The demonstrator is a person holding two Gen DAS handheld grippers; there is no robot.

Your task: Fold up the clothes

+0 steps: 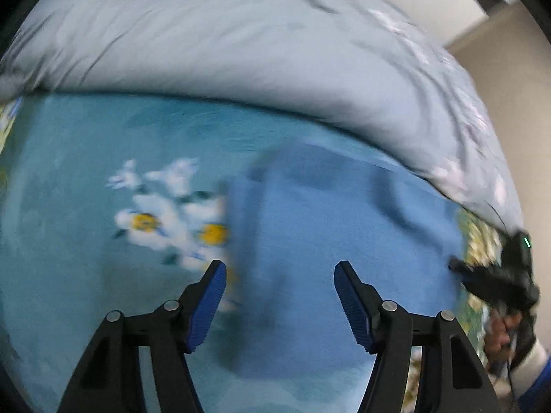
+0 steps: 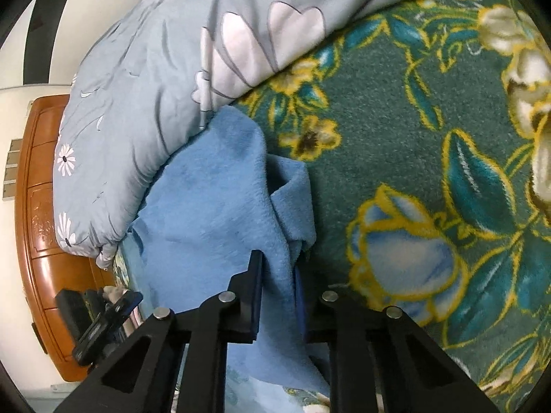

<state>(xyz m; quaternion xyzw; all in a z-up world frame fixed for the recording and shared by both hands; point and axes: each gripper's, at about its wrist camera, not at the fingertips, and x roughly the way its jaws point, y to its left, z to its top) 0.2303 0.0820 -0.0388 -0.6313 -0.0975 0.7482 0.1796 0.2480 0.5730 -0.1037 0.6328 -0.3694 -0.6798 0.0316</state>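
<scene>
Blue fleece garment (image 2: 213,206) is lying rumpled on the bed beneath your tongs: right tongs (image 2: 277,296) are pinching its edge, left tongs (image 1: 279,303) are hanging open above it; folding is barely starting.
</scene>
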